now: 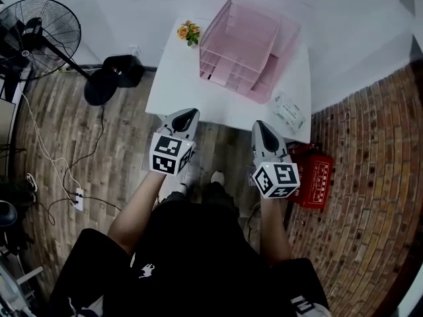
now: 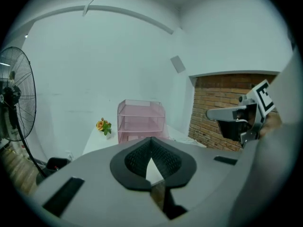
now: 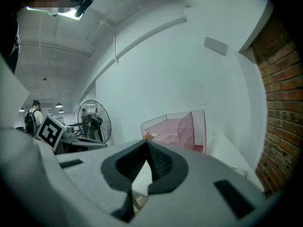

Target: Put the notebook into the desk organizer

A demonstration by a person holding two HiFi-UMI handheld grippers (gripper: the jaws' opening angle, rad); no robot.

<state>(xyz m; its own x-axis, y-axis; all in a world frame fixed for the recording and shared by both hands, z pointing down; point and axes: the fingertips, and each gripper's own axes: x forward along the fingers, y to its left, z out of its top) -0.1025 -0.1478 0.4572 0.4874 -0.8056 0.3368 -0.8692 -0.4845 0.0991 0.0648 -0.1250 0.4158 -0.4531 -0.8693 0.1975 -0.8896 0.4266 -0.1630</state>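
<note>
The pink wire desk organizer (image 1: 241, 48) stands at the back of the white table (image 1: 178, 88); it also shows in the left gripper view (image 2: 141, 122) and the right gripper view (image 3: 180, 129). A white printed notebook (image 1: 289, 111) lies flat near the table's front right corner. My left gripper (image 1: 190, 113) hovers over the table's front edge, shut and holding nothing (image 2: 151, 142). My right gripper (image 1: 263, 125) hangs at the front edge just left of the notebook, shut and empty too (image 3: 147, 144). Neither touches the notebook.
A small pot of orange flowers (image 1: 188, 32) sits at the table's back left. A standing fan (image 1: 39, 28) and its dark base (image 1: 102, 84) are on the floor at the left. A red crate (image 1: 316, 180) stands by the brick wall at the right. Cables trail to a power strip (image 1: 78, 199).
</note>
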